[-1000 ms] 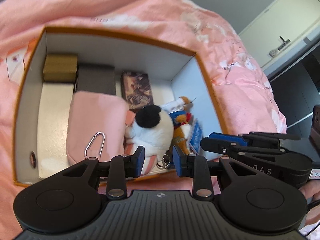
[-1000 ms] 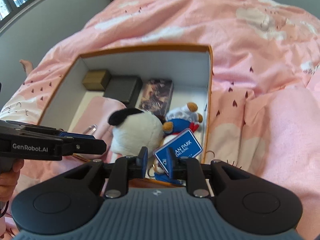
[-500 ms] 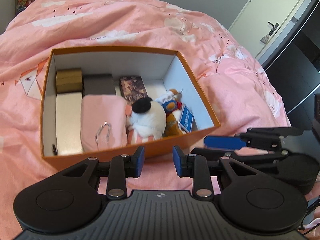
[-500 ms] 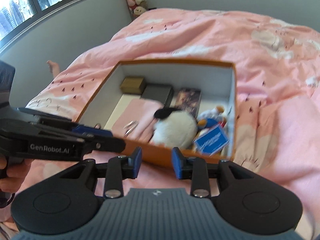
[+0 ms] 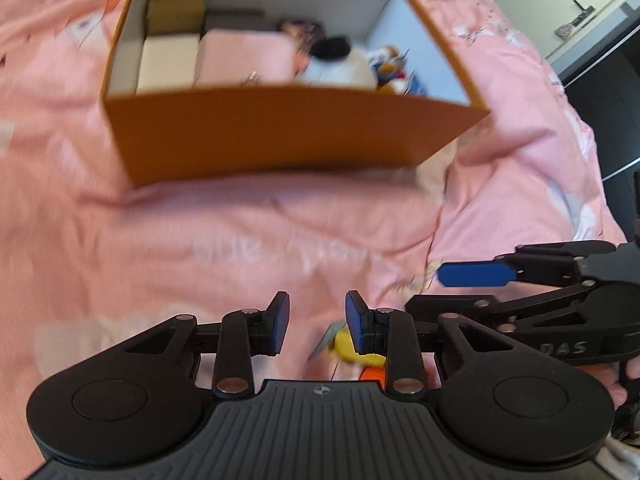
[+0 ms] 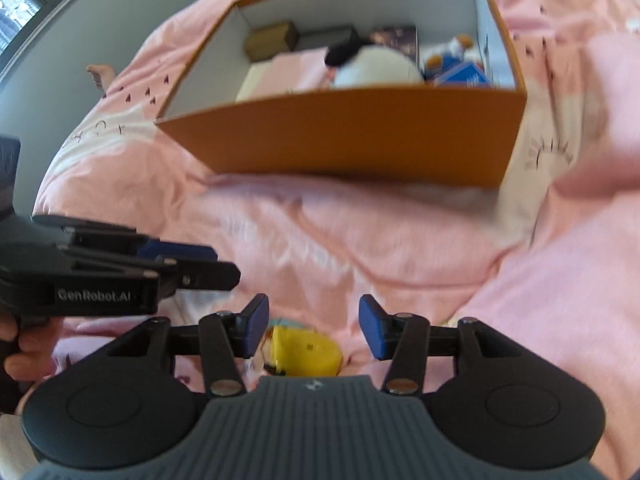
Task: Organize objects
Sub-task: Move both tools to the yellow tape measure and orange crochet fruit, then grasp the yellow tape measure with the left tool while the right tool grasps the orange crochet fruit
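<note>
step: right tongs (image 6: 312, 330) are going for the yellow toy (image 6: 305, 351) lying on the pink bedcover (image 6: 360, 240), near side of the orange box (image 6: 352, 136)

how to do it well: I'd get the pads down either side of the toy's body before squeezing — the cover is soft and lumpy, so it could roll or sink. Grab the widest yellow part, not the tag end.

right tongs: jaws opening, the toy sits low between them, nothing gripped yet

left tongs (image 5: 314, 326): nearly closed with just a narrow gap, holding nothing — the yellow toy (image 5: 352, 350) peeks out just right of its right pad

pose: both point steeply down at the bedcover, side by side, the left one close to the left of the right one

box: far side of the bed, already has a plush, pouch and small boxes in it
</note>
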`<move>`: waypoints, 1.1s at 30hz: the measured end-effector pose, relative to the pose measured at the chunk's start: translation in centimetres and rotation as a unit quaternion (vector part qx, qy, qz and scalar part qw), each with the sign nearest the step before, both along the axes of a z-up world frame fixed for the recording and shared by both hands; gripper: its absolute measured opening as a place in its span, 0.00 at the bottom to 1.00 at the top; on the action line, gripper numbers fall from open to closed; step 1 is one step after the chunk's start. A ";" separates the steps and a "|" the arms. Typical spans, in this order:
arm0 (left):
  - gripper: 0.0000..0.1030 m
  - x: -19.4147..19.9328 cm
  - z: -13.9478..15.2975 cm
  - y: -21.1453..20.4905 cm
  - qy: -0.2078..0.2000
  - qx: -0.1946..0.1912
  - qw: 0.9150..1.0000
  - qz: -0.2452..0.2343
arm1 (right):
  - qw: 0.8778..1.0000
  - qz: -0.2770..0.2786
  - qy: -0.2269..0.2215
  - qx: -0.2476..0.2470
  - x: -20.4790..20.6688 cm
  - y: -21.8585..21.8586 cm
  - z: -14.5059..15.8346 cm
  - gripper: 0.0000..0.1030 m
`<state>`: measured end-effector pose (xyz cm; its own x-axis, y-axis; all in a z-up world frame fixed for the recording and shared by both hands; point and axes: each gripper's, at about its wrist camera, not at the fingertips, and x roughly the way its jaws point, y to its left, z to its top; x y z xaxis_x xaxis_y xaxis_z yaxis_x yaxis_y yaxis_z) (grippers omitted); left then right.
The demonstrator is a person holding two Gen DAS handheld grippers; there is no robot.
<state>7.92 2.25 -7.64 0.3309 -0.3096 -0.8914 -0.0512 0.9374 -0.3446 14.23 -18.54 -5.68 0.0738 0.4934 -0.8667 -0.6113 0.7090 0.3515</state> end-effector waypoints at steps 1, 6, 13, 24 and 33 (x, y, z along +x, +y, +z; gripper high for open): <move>0.33 -0.3 -0.3 0.2 0.005 0.000 1.000 0.005 | 1.000 0.003 0.005 -0.003 -0.3 0.0 -0.2 0.56; 0.33 -1.6 -1.2 0.4 0.026 -0.014 0.999 0.019 | 0.999 0.033 0.021 -0.015 -1.8 0.5 -1.1 0.63; 0.33 -2.2 -1.6 0.2 0.032 -0.023 0.999 0.017 | 0.994 0.066 0.077 -0.051 -3.0 1.3 -3.2 0.63; 0.34 -2.4 -1.5 0.4 0.024 -0.024 0.999 0.023 | 0.985 0.110 0.101 -0.090 -3.6 2.9 -6.1 0.47; 0.34 -2.0 -1.1 0.3 0.004 -0.025 1.000 0.014 | 0.996 0.057 0.032 -0.064 -1.8 1.2 -3.2 0.46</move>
<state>5.92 2.54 -8.76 0.3322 -0.3441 -0.8782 -0.0807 0.9173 -0.3900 12.41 -17.31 -8.89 -0.0344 0.3809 -0.9240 -0.6690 0.6781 0.3045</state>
